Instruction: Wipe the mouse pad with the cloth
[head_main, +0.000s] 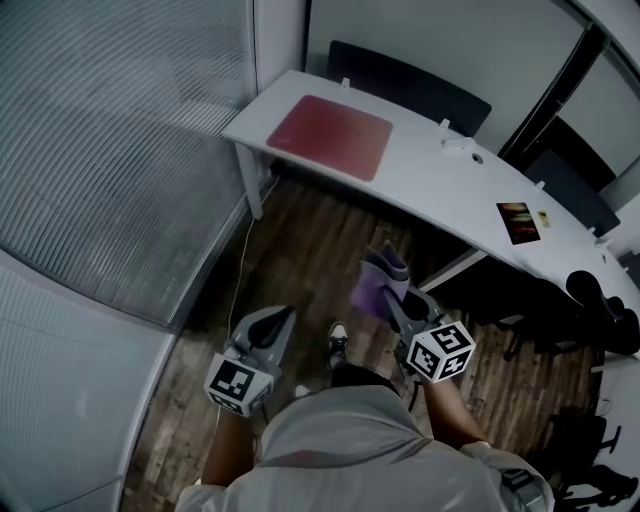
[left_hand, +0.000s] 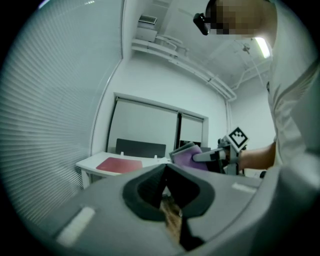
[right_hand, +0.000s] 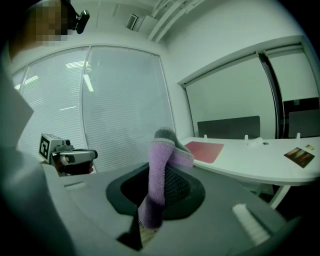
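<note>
Right hand-held gripper (head_main: 393, 303) clamped on purple cloth (right_hand: 161, 167); left hand-held gripper (left_hand: 167, 175) closed, empty. Red mouse pad (head_main: 330, 136) well ahead on desk (head_main: 440, 180): approach, then lay cloth flat.

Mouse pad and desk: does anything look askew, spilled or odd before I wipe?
Nothing stands out. The red mouse pad lies flat on the white desk, nothing spilled on it. The purple cloth is clamped in the right gripper; the left gripper is shut, empty.
</note>
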